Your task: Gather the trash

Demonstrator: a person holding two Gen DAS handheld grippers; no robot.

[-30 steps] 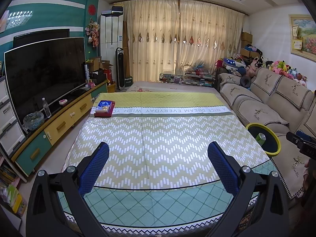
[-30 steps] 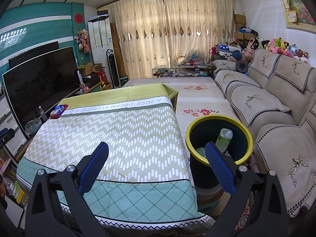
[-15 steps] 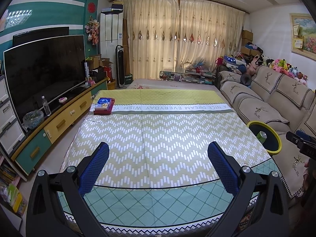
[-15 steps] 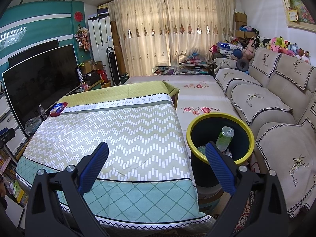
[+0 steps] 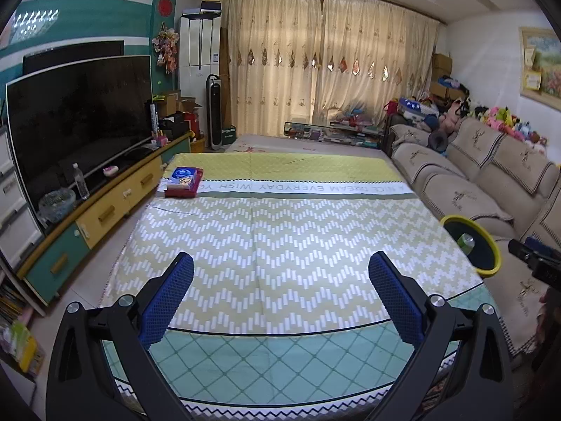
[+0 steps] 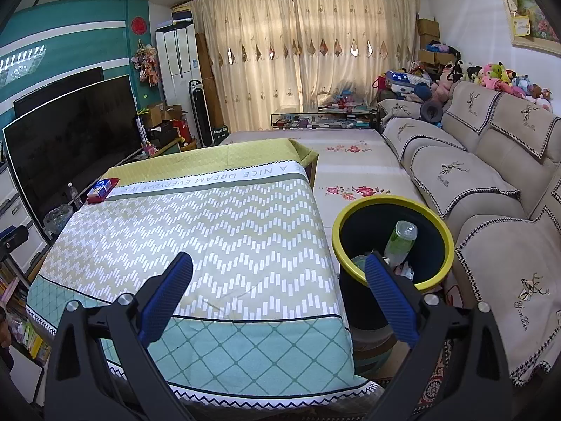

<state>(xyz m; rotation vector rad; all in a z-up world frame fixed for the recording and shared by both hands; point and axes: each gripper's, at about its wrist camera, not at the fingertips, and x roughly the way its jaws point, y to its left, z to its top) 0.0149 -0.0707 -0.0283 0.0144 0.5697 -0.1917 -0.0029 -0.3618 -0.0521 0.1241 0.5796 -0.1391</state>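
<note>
While the table beside it lies nearly bare, the trash bin stands on the floor between the table's right edge and the sofa, a dark bucket with a yellow rim. Inside it a green bottle leans upright against the wall, with some pale scraps at its foot (too small to make out). From the left wrist view the same bin shows only as a yellow rim past the table's right side, with the bottle's top poking up within it.

Over the near right corner of the table hangs the right gripper, its blue-padded fingers spread wide and holding nothing; one finger overlaps the bin's rim in the picture. Above the table's near edge, the left gripper is likewise spread wide and empty.

A patterned tablecloth covers the table, printed with a line of lettering across its far part. At the far left corner rests a red box with a blue pack on top. Beyond the table's left side stand a television and a low cabinet.
</note>
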